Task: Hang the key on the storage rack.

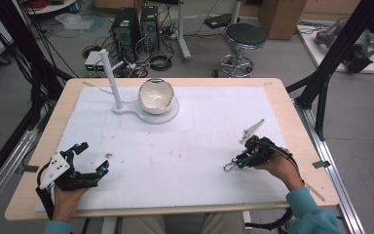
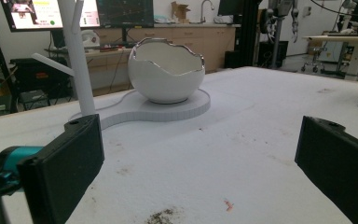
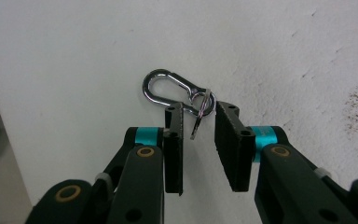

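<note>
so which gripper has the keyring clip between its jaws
The right gripper. Its jaws stand narrow around the silver clip and its ring on the white mat, while the left gripper has wide-open jaws with nothing between them.

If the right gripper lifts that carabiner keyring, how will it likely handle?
The carabiner is polished metal, so probably stiff and slippery against the fingers. Its split ring and key look loosely linked, so they would likely swing or dangle. It looks small and thin, probably light, and might twist between the fingers.
</note>
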